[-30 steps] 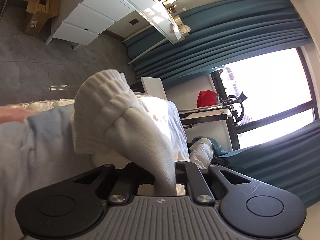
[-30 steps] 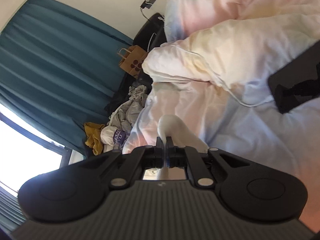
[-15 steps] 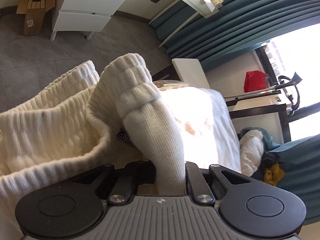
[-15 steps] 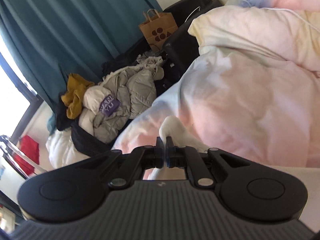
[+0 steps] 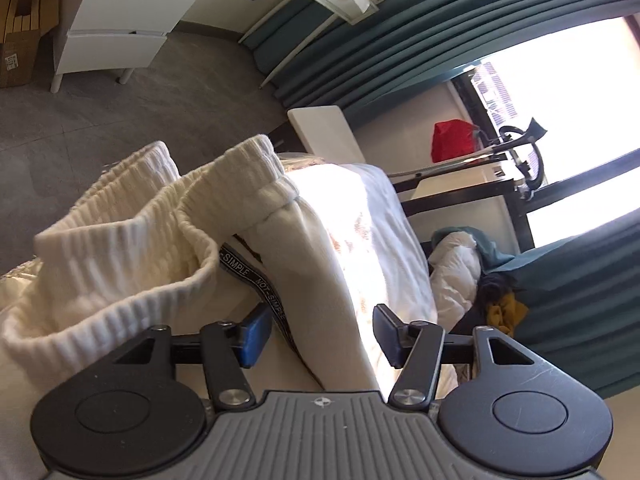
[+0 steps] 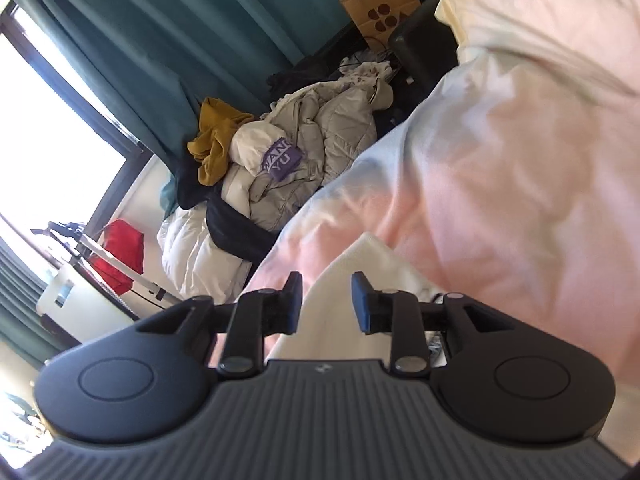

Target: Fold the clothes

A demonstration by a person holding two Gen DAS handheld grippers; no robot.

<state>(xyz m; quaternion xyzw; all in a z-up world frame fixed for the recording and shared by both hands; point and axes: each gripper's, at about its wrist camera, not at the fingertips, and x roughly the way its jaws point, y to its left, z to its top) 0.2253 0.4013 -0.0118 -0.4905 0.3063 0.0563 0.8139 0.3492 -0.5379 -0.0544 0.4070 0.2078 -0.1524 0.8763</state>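
Jaws gape on your left gripper (image 5: 320,330) and right gripper (image 6: 325,300), both straddling the cream ribbed-cuff knit garment (image 5: 132,256) on the pastel duvet (image 6: 500,168)

Cream garment (image 5: 132,248), ribbed knit cuffs bunched and raised at my left, smooth fleece part (image 5: 320,280) running down between my spread left fingers. Black drawstring tape (image 5: 256,280) with white lettering lies across it. A cream fold (image 6: 344,280) lies on pink bedding between my right fingers.
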